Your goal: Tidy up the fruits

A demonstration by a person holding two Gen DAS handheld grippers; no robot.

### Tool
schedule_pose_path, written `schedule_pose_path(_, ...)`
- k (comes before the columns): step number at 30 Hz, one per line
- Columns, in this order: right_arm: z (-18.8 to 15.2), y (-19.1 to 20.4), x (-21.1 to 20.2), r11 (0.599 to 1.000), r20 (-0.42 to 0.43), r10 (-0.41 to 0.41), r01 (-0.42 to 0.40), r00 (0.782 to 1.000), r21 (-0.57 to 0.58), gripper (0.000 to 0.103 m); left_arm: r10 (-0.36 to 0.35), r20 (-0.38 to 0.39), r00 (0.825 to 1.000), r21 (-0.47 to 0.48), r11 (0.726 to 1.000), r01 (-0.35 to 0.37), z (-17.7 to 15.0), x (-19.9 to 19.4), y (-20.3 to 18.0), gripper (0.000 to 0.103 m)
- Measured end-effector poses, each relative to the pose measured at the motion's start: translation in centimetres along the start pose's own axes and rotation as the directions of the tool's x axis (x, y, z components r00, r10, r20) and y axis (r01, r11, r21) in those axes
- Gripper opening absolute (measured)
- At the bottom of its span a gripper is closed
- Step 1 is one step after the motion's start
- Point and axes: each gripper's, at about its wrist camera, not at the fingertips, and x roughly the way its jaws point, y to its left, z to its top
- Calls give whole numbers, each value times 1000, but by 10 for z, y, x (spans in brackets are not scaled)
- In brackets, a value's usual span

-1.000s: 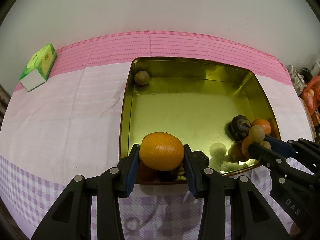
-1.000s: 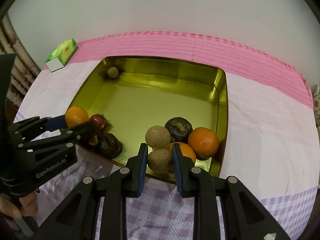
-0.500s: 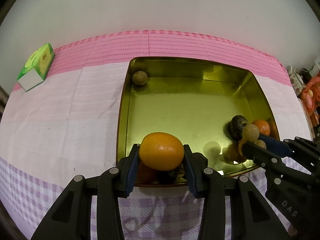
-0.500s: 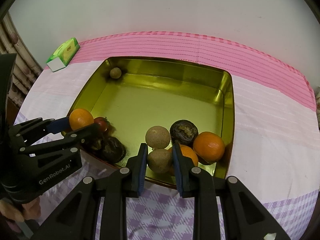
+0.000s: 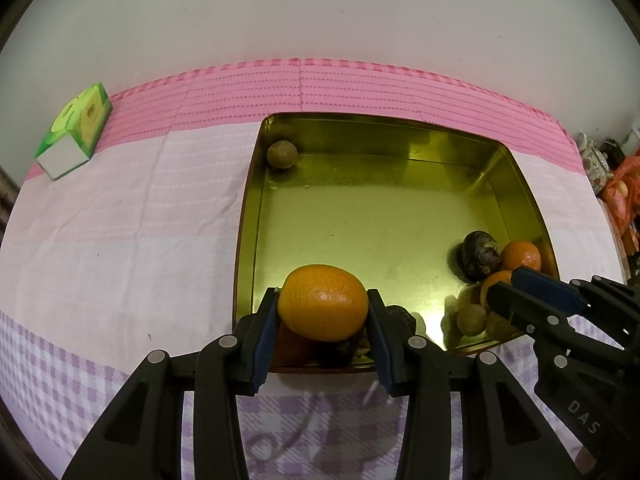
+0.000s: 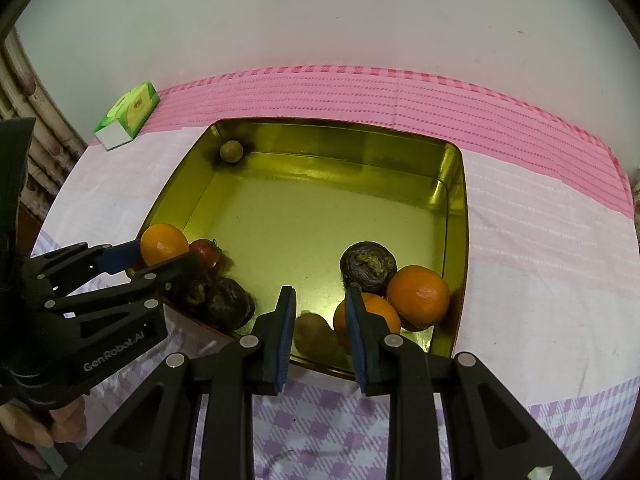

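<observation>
We are clamping the left gripper's (image 5: pixel 323 312) jaws on both sides of an orange (image 5: pixel 323 300) above the gold tray's (image 5: pixel 360 220) near left corner, while our right gripper's (image 6: pixel 320 300) jaws are sitting almost together just above a brown fruit (image 6: pixel 314 334) lying in the tray.

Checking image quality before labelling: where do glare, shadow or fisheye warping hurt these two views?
Left wrist view: glare on the gold metal tray floor near the front; the orange hides fruit in shadow beneath. Right wrist view: brown fruit dim near the fingers. Both bend the cloth edge; black corners.
</observation>
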Motion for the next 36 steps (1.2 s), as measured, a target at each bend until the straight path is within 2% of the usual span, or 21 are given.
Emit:
schedule_pose_path(16,-6,-12,-5,999,8,-14,14,1000,31,26,-6,-15,1000,16,1000,6,2,8,-12,43)
schedule_pose_path(21,-9,-16,-6,999,8,-19,18,1000,47,30,3,-7,1000,21,1000,-3,0,5,-11,43)
schedule_pose_path(24,-12,-17,-7,998,9,-21,21,1000,54,36,11,-4,1000,19,1000,-11,-2,2,-9,44)
schedule_pose_path(36,-24,-19,-14,996,16,-23,21,1000,84,44,16,20,1000,18,1000,-17,-14,-17,-10,46)
